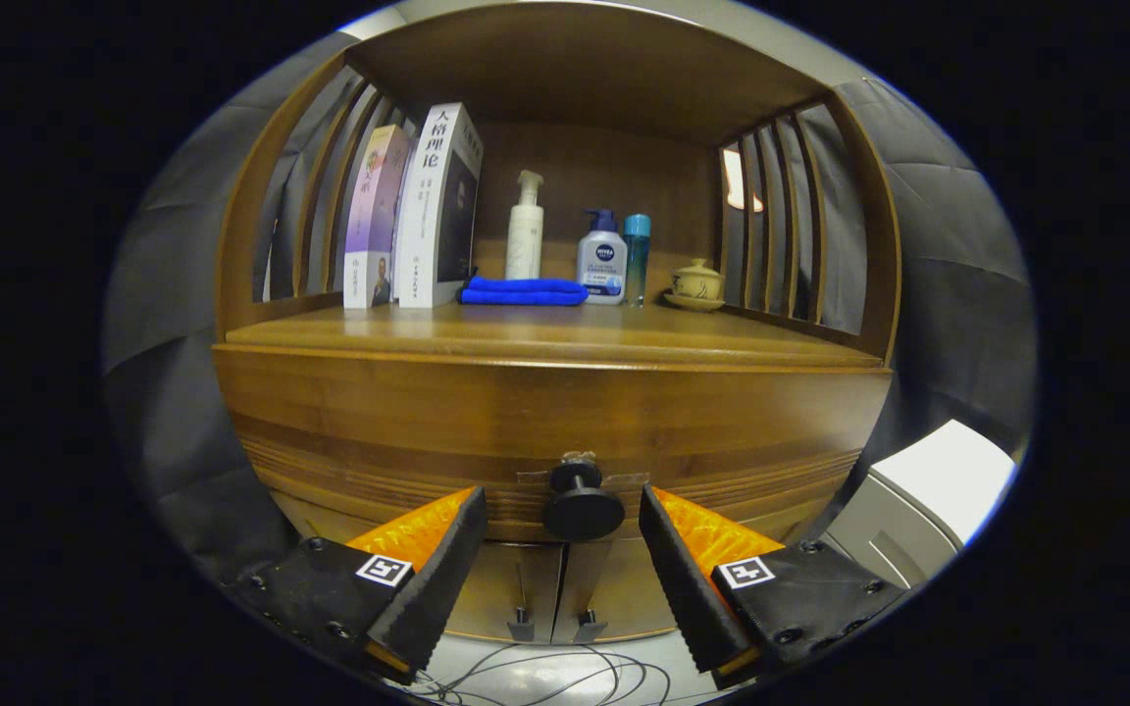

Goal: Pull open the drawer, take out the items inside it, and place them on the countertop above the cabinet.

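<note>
A: Where do the tongs stand?

B: The gripper (562, 534) is spread wide and holds nothing. Its two fingers flank the drawer knob (582, 506), one on each side, with clear gaps; neither touches it. The knob sits between the tips, perhaps a little beyond them.

A: And the drawer?

B: The drawer (565, 431) is shut, its front flush with the cabinet. The knob is at the middle of its lower edge; straight above the knob lies the countertop (545, 338), and below the knob are two cabinet doors (565, 588).

A: How will it handle?

B: I judge the knob hard, smooth and round, so it may slip. I'd close on the narrow stem behind the cap, where the cap can hook the fingers. A wooden drawer is stiff and probably heavy, so pull straight and level.

A: The pose?

B: Level, aimed squarely at the knob, fingers side by side.

A: What else is near?

B: Above the knob, at the back of the countertop, stand books (418, 211), bottles (580, 245), a blue cloth (523, 291) and a lidded cup (697, 283). Cables (545, 677) lie on the floor below the knob.
</note>
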Motion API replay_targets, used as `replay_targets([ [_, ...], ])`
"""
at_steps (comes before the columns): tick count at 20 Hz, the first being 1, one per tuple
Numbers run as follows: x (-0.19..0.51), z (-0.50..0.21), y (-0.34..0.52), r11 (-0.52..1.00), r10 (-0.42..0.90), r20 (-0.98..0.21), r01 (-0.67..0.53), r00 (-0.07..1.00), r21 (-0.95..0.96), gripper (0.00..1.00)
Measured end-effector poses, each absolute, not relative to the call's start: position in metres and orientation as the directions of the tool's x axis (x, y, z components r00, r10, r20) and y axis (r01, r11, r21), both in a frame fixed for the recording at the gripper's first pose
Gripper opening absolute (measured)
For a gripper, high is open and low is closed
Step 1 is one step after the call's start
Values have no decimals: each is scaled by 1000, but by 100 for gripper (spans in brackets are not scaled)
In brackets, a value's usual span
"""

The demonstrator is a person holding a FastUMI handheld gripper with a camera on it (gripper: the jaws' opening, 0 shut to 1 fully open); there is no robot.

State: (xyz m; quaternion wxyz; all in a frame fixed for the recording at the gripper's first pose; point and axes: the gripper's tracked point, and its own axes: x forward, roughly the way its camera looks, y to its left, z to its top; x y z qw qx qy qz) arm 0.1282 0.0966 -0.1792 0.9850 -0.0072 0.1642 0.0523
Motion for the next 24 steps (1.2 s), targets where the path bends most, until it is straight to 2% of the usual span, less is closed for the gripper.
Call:
replay_targets([
  [6,139,-190,100,992,110,-350,-124,930,-18,78],
  [10,147,-194,88,996,70,-351,-87,934,-30,62],
  [12,144,-192,88,994,105,-352,-108,930,12,46],
  [14,144,-192,89,994,110,-353,-106,929,32,37],
  [24,124,-195,87,994,106,-366,-101,924,33,36],
])
